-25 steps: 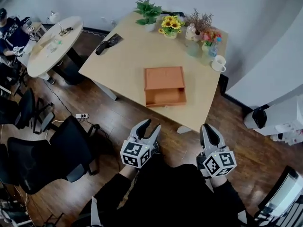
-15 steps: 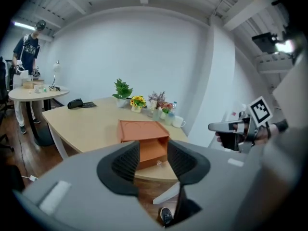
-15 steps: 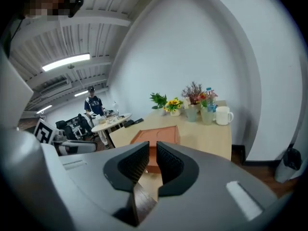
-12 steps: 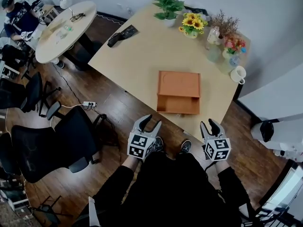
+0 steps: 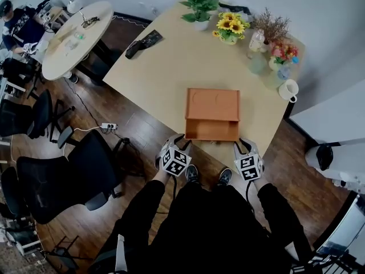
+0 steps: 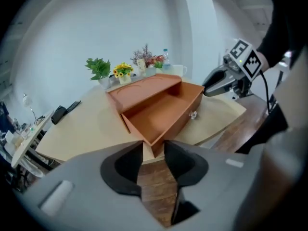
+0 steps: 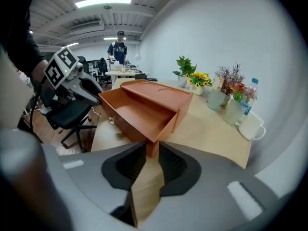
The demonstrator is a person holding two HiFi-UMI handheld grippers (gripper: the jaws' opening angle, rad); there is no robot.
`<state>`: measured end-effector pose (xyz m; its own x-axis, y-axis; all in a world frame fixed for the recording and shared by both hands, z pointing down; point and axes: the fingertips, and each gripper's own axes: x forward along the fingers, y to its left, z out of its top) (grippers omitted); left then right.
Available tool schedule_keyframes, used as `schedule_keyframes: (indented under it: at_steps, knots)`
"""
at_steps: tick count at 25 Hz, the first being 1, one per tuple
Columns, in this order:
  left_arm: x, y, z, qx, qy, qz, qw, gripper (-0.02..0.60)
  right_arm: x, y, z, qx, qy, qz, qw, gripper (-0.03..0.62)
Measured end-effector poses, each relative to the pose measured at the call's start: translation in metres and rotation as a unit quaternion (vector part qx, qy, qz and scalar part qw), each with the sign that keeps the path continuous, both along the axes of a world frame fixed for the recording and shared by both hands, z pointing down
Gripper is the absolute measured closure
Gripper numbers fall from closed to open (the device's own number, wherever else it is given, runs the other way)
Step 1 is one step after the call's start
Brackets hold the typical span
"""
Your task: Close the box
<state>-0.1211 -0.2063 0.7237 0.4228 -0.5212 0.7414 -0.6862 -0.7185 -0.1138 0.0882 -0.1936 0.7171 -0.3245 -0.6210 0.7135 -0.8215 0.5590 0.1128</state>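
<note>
- Right now a light wooden table (image 5: 165,67) carries an orange-brown wooden box (image 5: 212,103), which stands near the edge closest to the person.
- From the box's near side a shallow drawer (image 5: 211,131) of the same wood is pulled out, its front almost level with the table's edge.
- On the drawer's front sits a small clear knob (image 6: 193,114).
- At the drawer's left front corner is the left gripper (image 6: 153,147); its jaws have drawn in to a narrow slit, and that corner fills the slit between the tips.
- At the drawer's right front corner is the right gripper (image 7: 152,147); its jaws stand narrowly parted with the corner in the gap, and I cannot tell whether the pads press on it.
- Along the table's far edge stand a green potted plant (image 5: 198,4), a pot of sunflowers (image 5: 231,26) and a white mug (image 5: 289,89), all well apart from the box.
- Near the table's left corner lies a flat black object (image 5: 142,43).
- Beside the table, on the dark wooden floor, stands a black office chair (image 5: 57,181).
</note>
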Motion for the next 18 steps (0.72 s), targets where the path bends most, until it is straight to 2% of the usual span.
schedule_keyframes:
  at_steps: [1,11,13,15,16,17,18]
  knots:
    - [0.0,-0.003,0.0,0.0,0.005,-0.008,1.0,0.462,-0.001,-0.002,0.0,0.002,-0.004,0.002,1.0,0.522]
    - [0.004,-0.058,0.0,-0.009,0.011,-0.03,0.9994,0.466,0.002,-0.055,-0.003,0.004,-0.011,0.028,1.0,0.522]
    - [0.004,-0.059,0.0,-0.007,0.006,-0.029,0.9995,0.465,0.002,-0.057,-0.003,0.003,-0.012,0.029,0.999,0.522]
    - [0.001,-0.057,0.002,0.001,-0.015,-0.027,0.9995,0.463,0.002,-0.055,-0.001,0.006,0.01,0.007,1.0,0.514]
    - [0.0,-0.057,0.006,0.007,-0.032,-0.019,0.9993,0.42,0.002,-0.055,0.001,0.006,0.029,-0.017,0.999,0.411]
    - [-0.001,-0.056,0.01,0.012,-0.049,-0.004,0.9987,0.309,0.001,-0.054,0.005,0.001,0.045,-0.045,0.998,0.283]
    - [-0.001,-0.056,0.015,0.015,-0.061,0.017,0.9978,0.246,0.0,-0.055,0.008,-0.005,0.053,-0.071,0.996,0.226]
